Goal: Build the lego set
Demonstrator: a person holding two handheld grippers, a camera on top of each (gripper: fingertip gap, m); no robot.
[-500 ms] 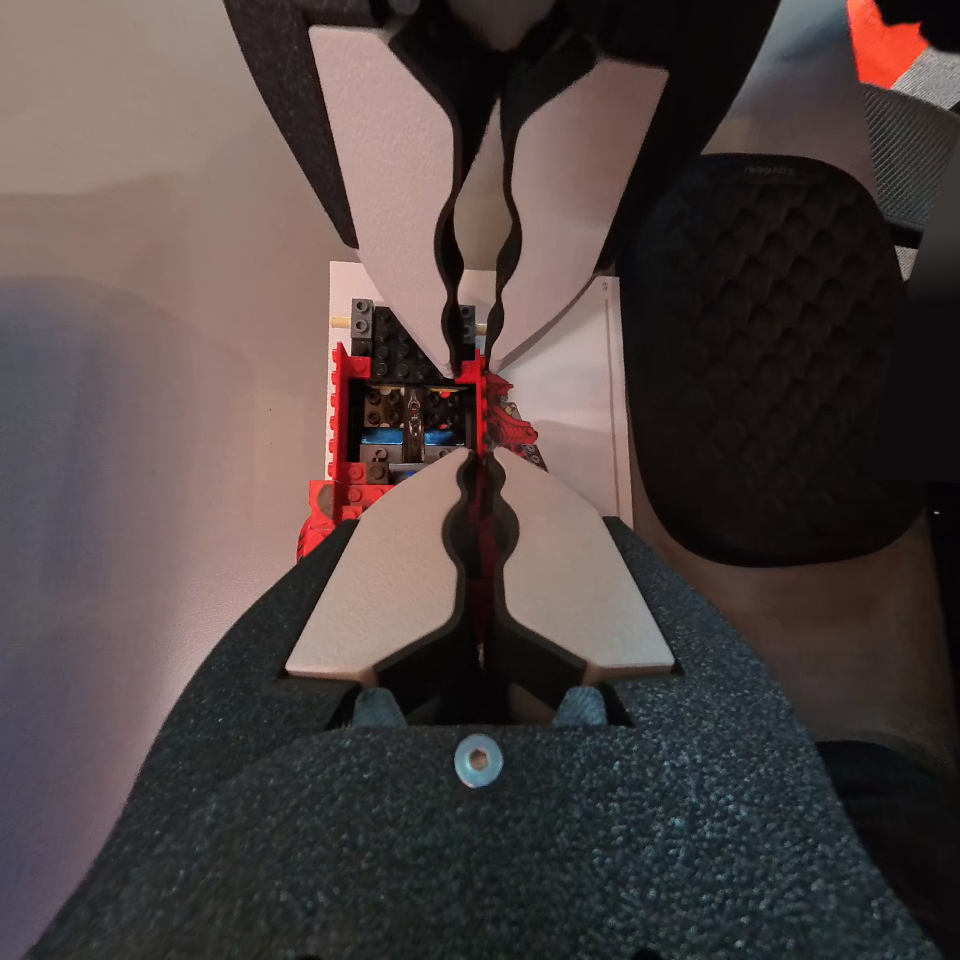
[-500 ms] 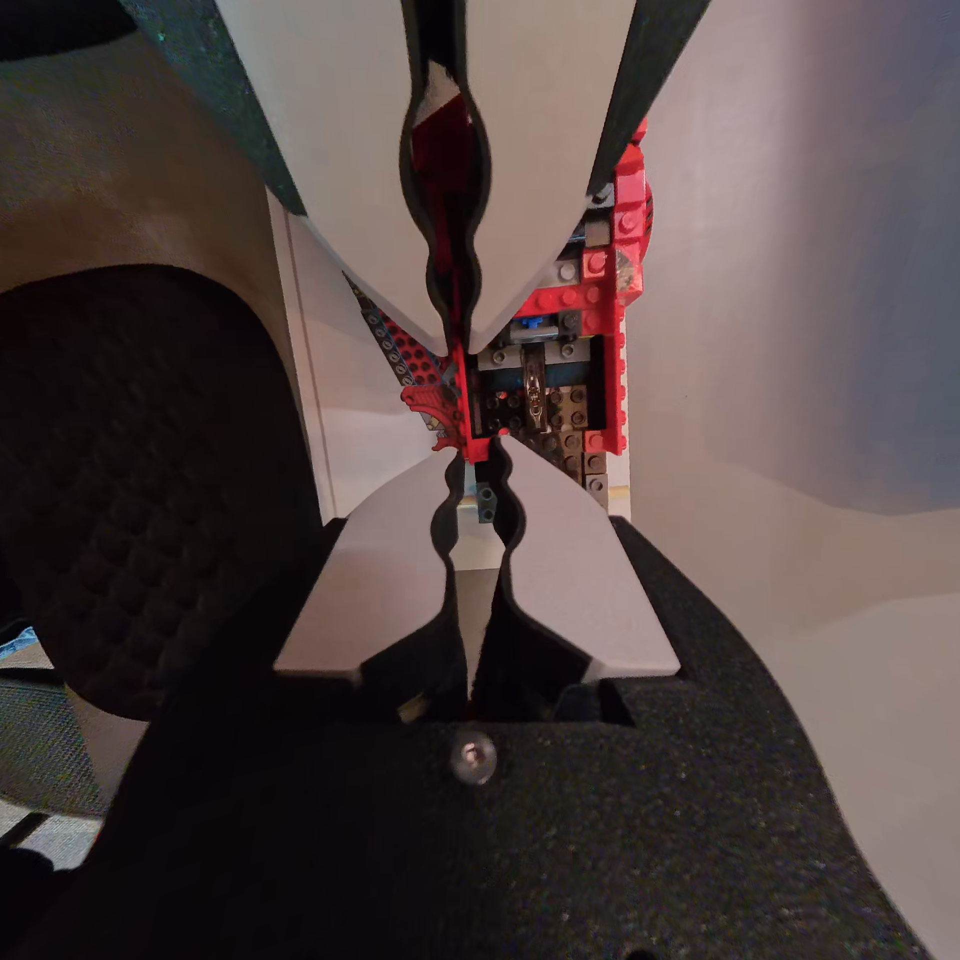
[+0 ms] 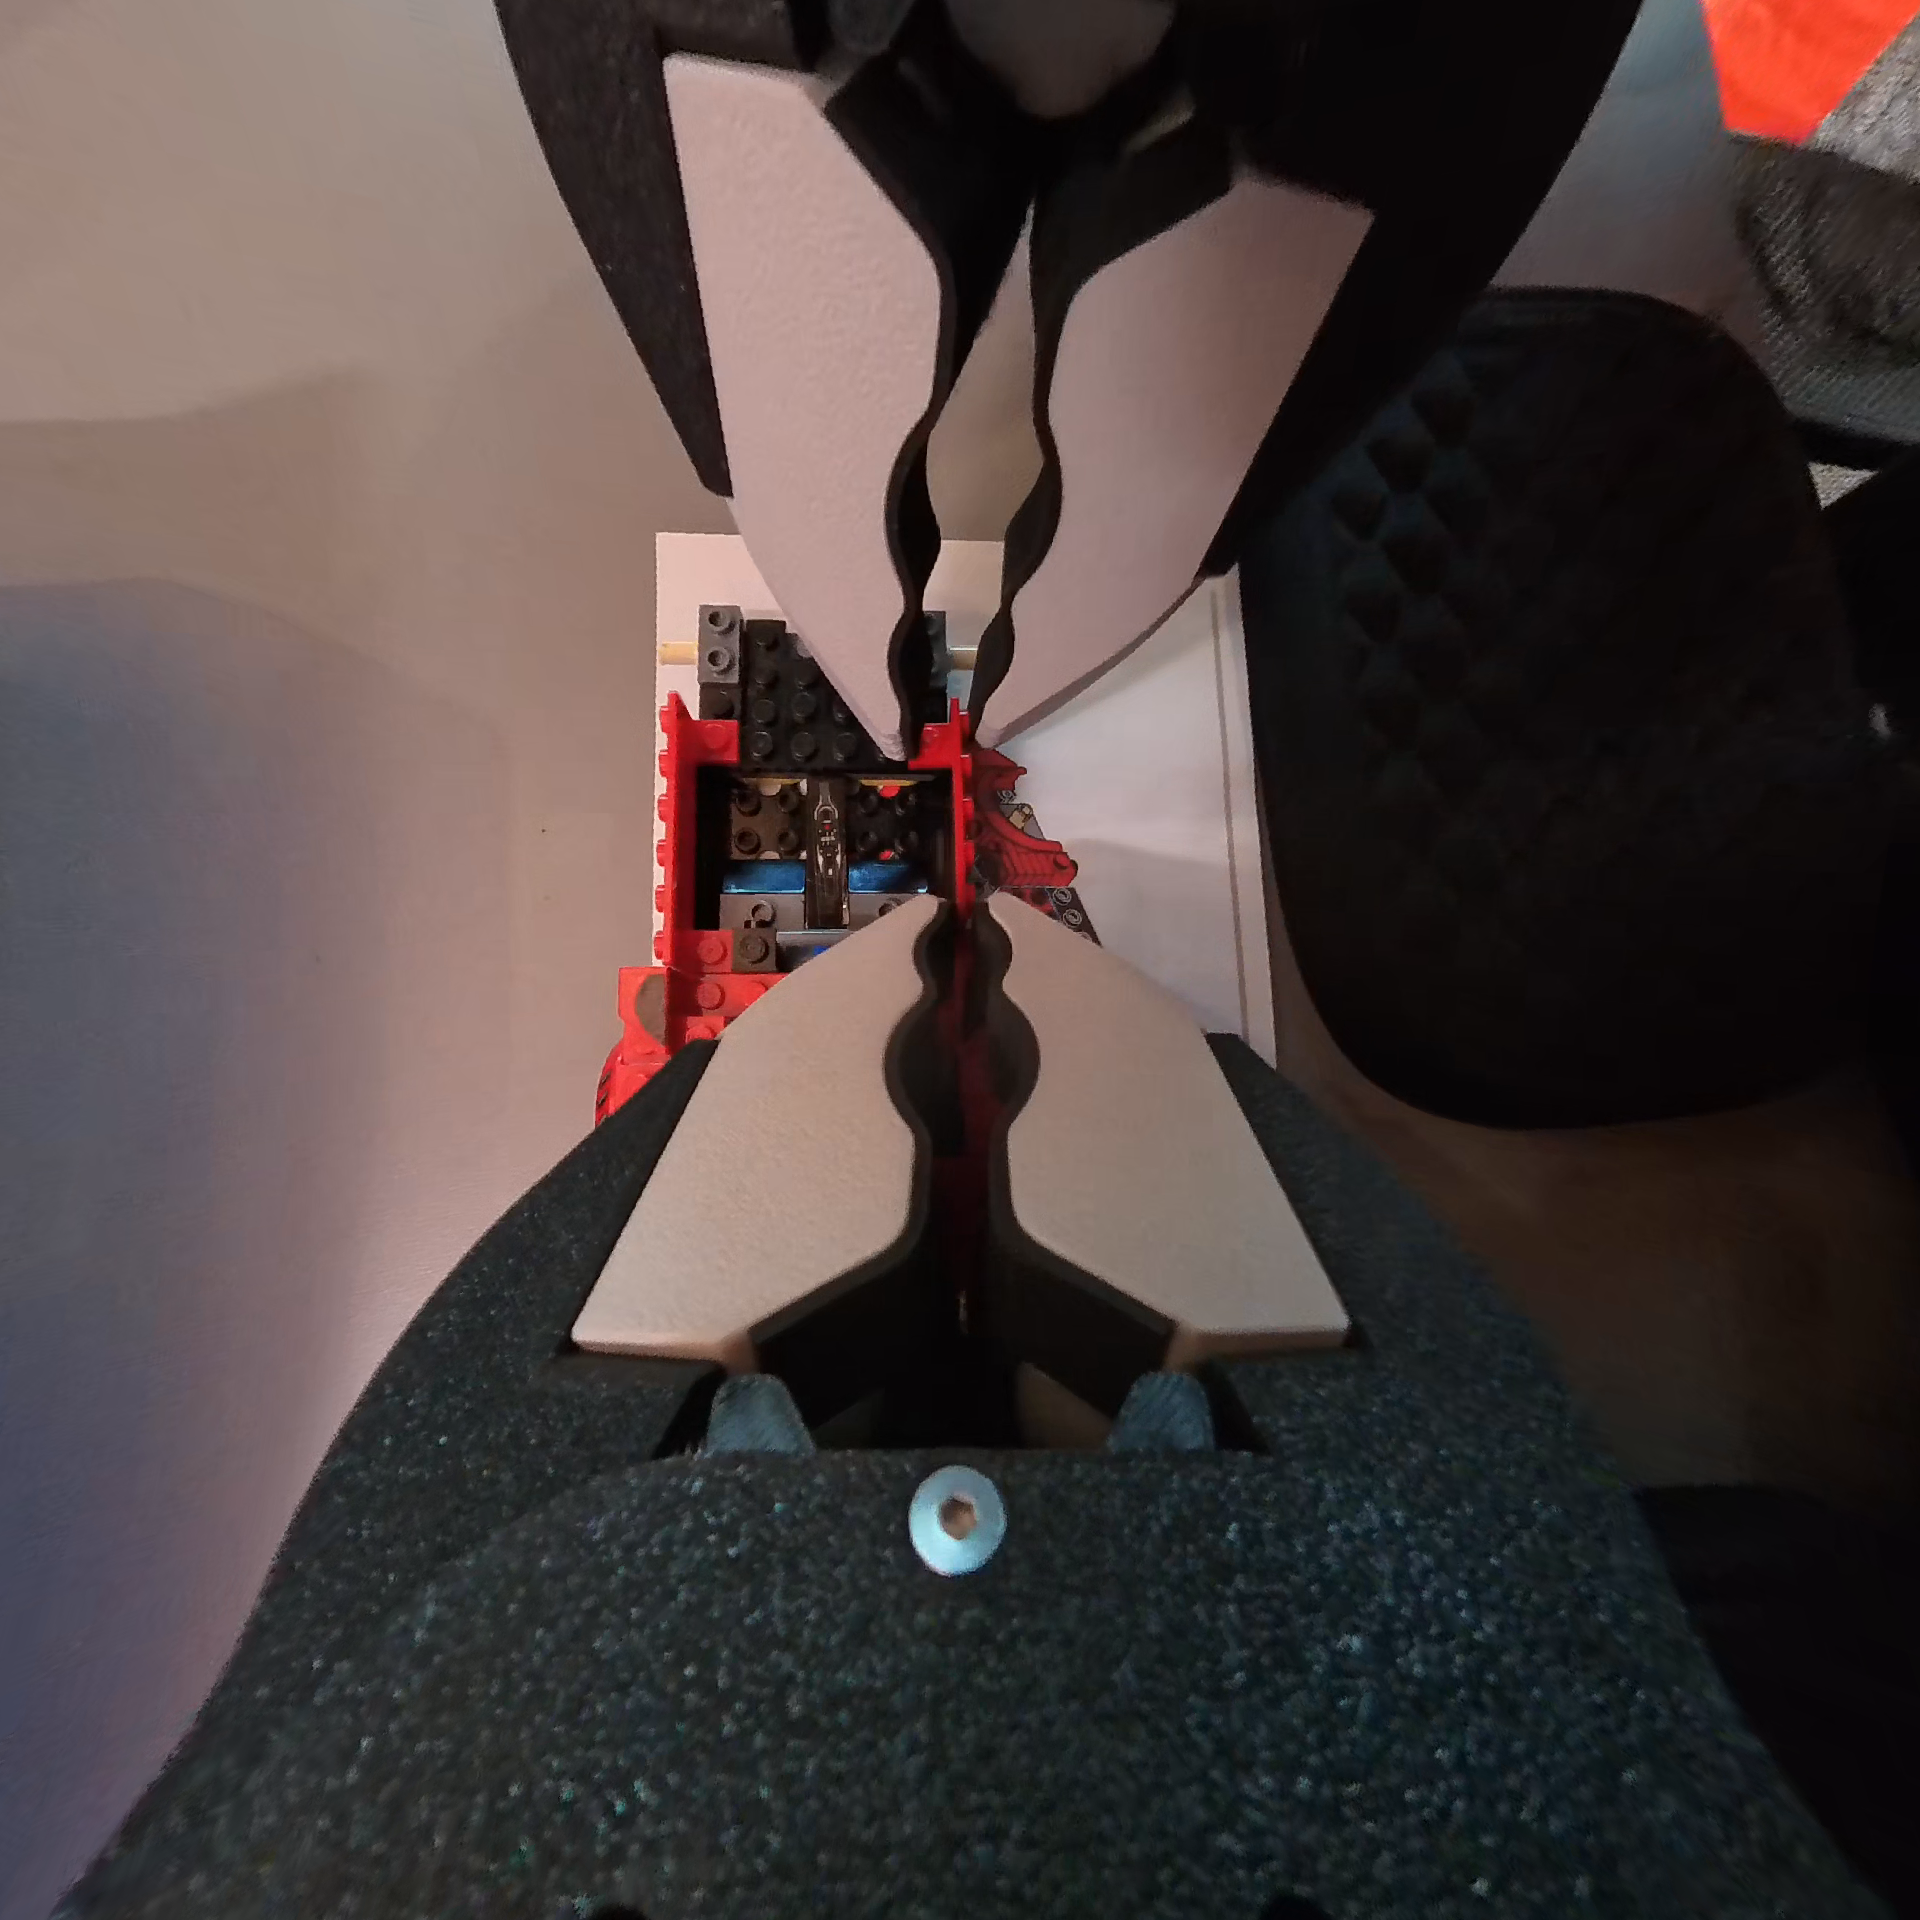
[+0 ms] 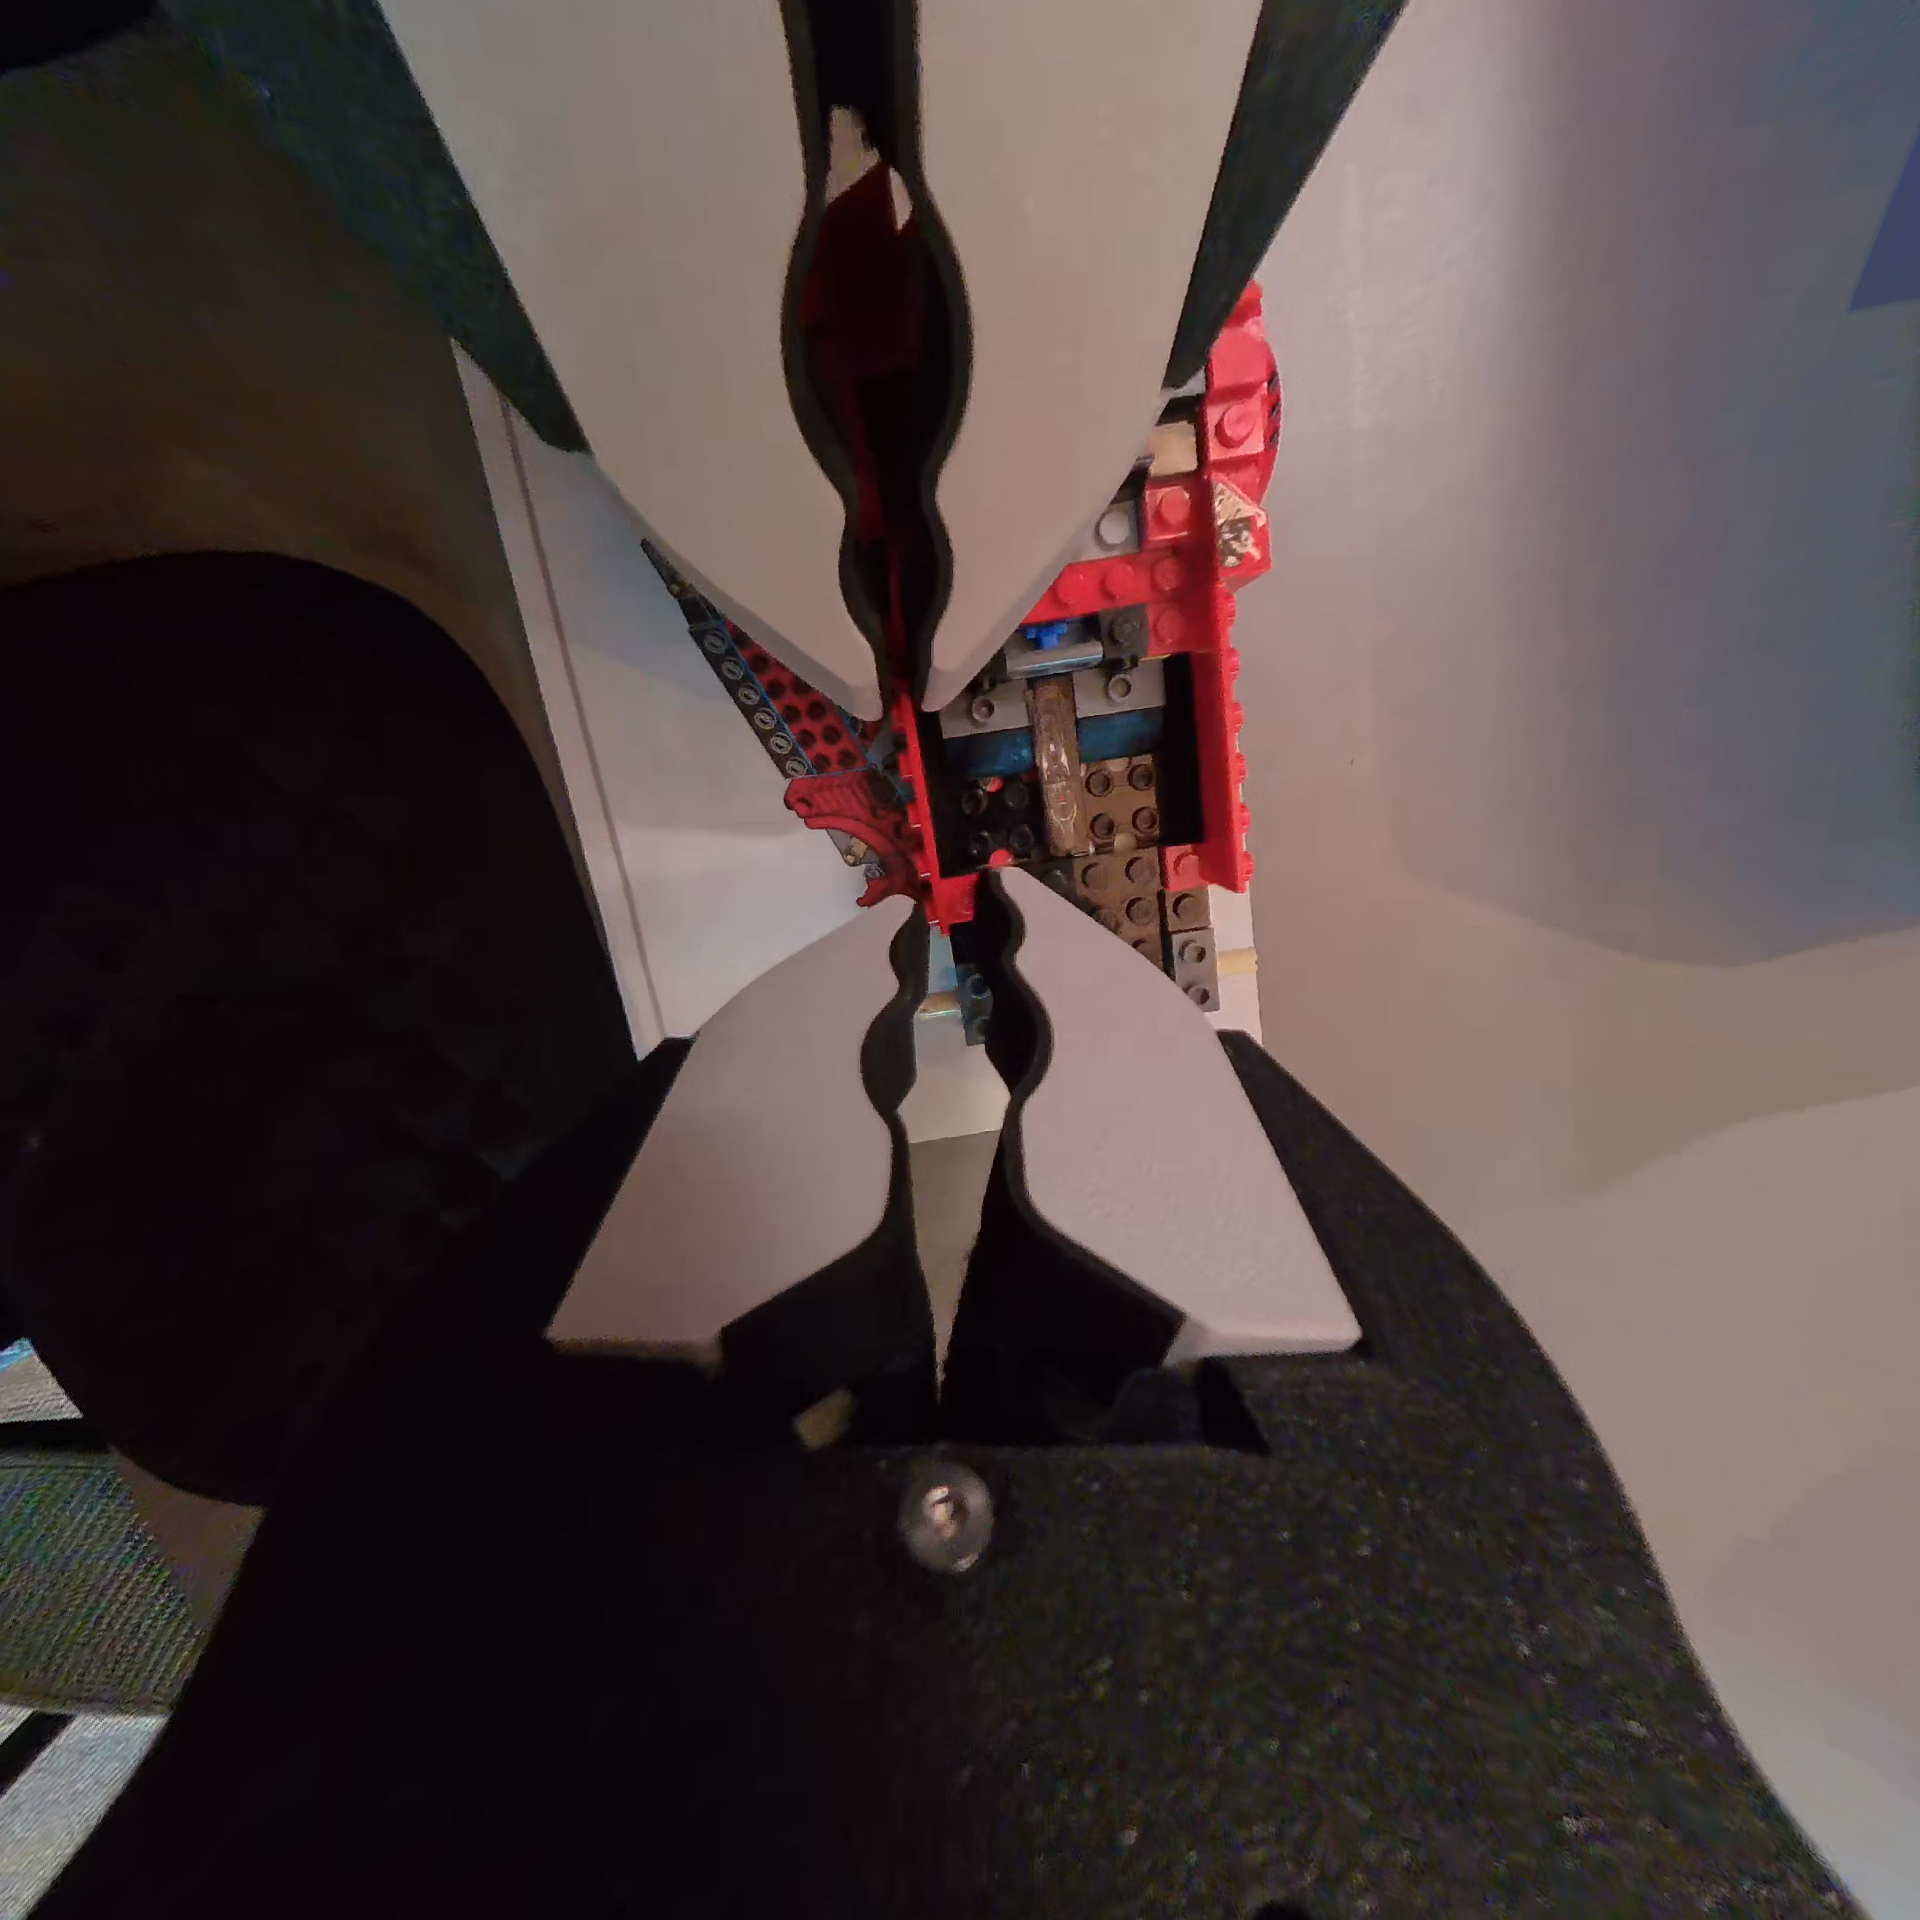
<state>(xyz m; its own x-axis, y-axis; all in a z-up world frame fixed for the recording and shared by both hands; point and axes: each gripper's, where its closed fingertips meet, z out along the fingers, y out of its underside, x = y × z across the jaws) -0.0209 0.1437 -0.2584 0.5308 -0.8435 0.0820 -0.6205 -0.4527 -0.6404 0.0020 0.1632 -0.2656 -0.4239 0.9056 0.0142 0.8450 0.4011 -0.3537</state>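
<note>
Nothing shifted, 2 tongs, left tongs (image 3: pixel 961 914), right tongs (image 4: pixel 951 894), pinching 1 lego model (image 3: pixel 821 821)

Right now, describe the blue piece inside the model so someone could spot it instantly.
Find the red brick model on the white sheet. Look into its open box-shaped hollow, floored with black studs. The blue bar runs across it, the only blue there, crossed by a dark upright piece.

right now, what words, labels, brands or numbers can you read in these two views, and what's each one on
No text can be read in either view.
Paper sheet under the lego model: a printed drawing with tiny ring marks, no legible words.
Patterned tile on the model: too small and blurred to read.
Black cushion: no legible mark.
</note>
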